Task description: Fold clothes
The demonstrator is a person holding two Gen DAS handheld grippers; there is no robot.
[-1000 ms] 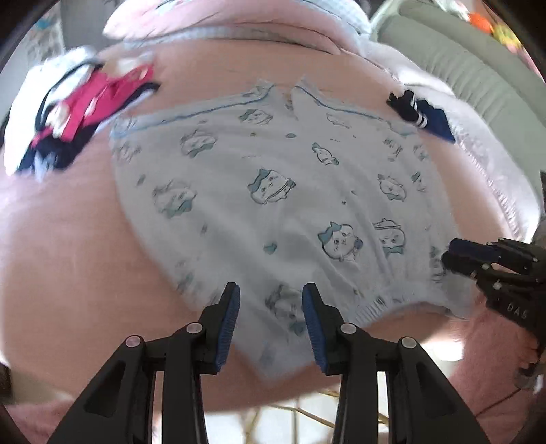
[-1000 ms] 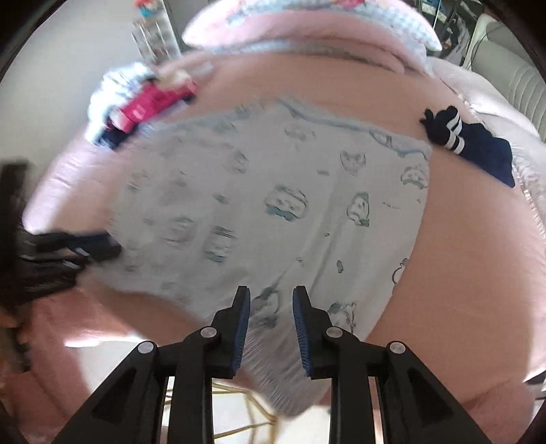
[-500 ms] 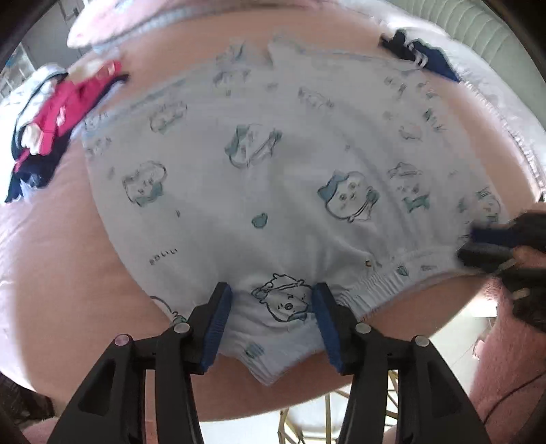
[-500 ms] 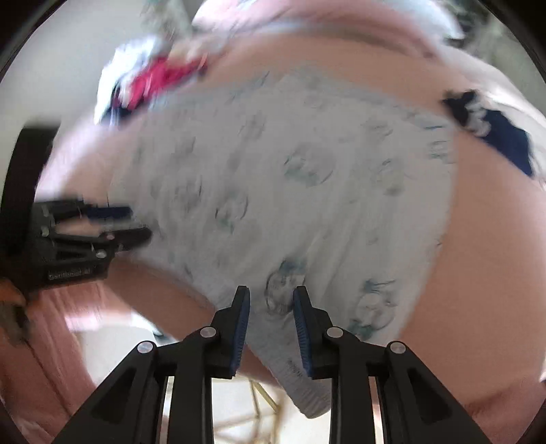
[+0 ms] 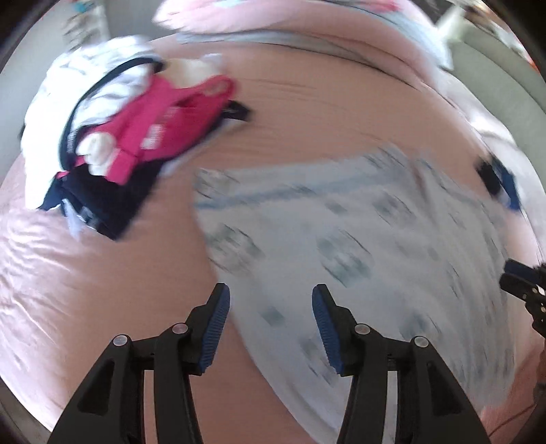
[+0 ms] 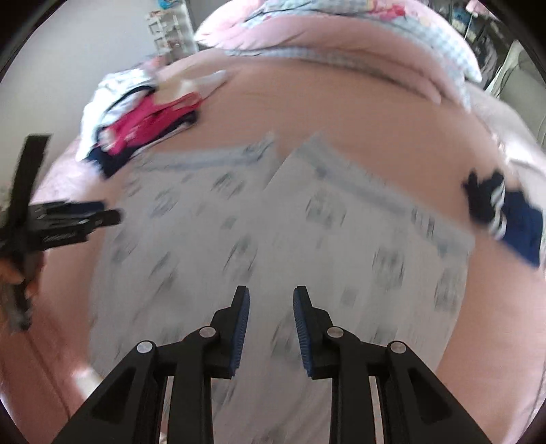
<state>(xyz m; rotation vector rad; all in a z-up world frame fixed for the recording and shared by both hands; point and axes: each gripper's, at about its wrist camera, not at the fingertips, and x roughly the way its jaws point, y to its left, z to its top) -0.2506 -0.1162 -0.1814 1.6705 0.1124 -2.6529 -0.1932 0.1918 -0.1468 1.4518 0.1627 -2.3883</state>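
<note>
With the pale blue cartoon-print cotton shorts (image 6: pixel 279 239) spread flat on the pink bed (image 5: pixel 102 273), both the half-open left gripper (image 5: pixel 271 328) and narrower, empty right gripper (image 6: pixel 271 328) should pinch matching edges before folding.

1. We see a bed (image 6: pixel 358 112) under a pink sheet filling both views.
2. Pale printed shorts (image 6: pixel 273 239) lie spread at centre.
3. A clothes pile (image 5: pixel 112 136), white, pink and navy, sits upper left.
4. A navy striped garment (image 6: pixel 505 215) lies at right.
5. Pillows (image 6: pixel 341 27) lie along the top.
</note>
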